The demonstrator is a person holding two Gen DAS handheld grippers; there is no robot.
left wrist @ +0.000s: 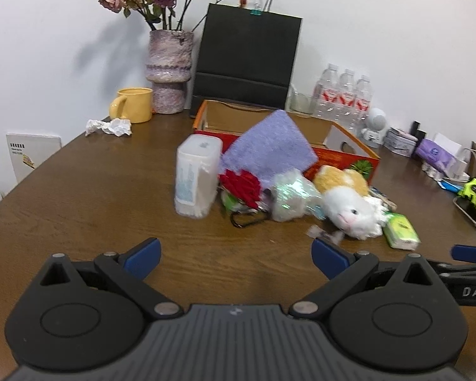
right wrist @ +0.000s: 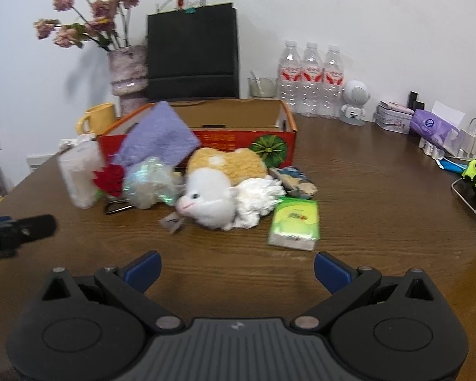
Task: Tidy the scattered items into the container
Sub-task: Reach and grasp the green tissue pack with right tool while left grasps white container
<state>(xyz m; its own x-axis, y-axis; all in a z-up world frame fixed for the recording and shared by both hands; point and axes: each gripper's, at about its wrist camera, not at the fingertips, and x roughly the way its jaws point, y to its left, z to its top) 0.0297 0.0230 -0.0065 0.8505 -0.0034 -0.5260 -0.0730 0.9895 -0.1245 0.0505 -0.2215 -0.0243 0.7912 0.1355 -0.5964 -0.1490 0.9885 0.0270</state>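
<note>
With both your left gripper (left wrist: 236, 255) and right gripper (right wrist: 238, 266) spread and empty, you risk toppling the leaning purple cloth (right wrist: 160, 136) off the box (right wrist: 288, 117).

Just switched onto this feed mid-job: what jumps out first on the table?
A jumble in front of the red cardboard box: a white-and-orange plush toy in the middle, a purple cloth leaning on the box's front wall, a green tissue pack nearest the right tongs. Both the right and the left tongs stand wide open, empty, short of the pile.
</note>
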